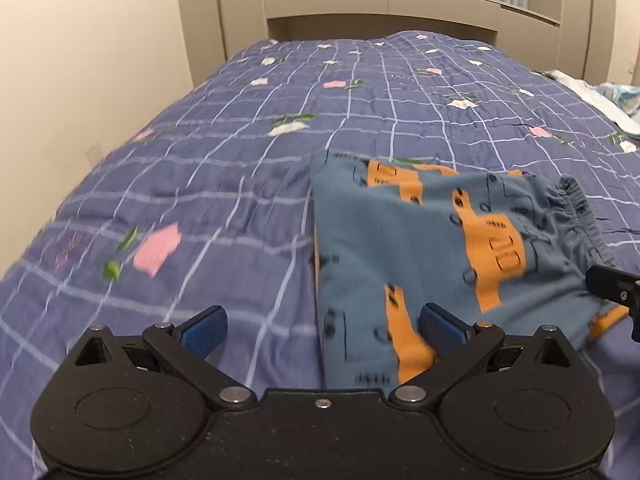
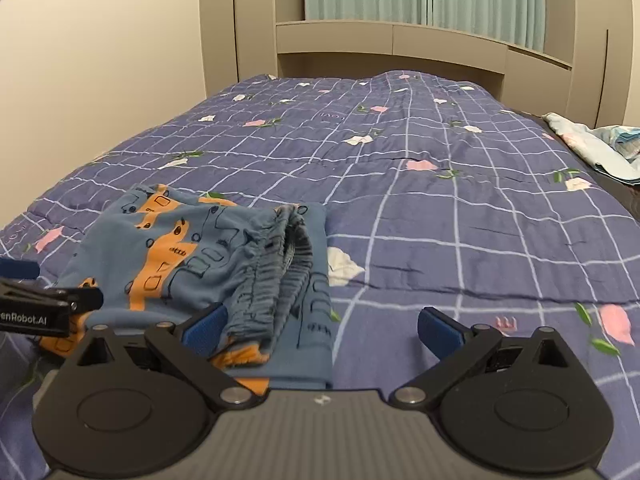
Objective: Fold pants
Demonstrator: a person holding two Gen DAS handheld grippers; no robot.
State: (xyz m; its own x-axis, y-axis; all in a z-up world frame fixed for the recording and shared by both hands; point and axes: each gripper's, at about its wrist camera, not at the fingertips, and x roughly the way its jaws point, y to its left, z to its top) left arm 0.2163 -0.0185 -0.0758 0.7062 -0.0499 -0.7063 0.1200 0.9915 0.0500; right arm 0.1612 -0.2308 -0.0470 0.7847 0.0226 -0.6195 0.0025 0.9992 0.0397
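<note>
Pants of soft blue fabric printed with orange vehicles (image 2: 192,264) lie folded into a compact bundle on the purple quilted bedspread with a pale grid and pink and white flowers (image 2: 460,208); in the right wrist view they sit at about nine o'clock of centre, with the gathered elastic waistband (image 2: 280,264) turned toward three o'clock. The left gripper (image 1: 322,328) hangs low over the bundle's near edge with its jaws spread wide, its right blue pad (image 1: 442,326) over or against the cloth, though which I cannot tell, and its left pad over bare bedspread. The right gripper (image 2: 322,326) also stands wide apart, gripping nothing, its left pad at the waistband's near end and its right pad above the quilt. Beyond, at twelve o'clock, stands the beige wooden headboard (image 2: 392,46), and a crumpled pale blue cloth (image 2: 600,148) lies at the bed's edge toward two o'clock.
</note>
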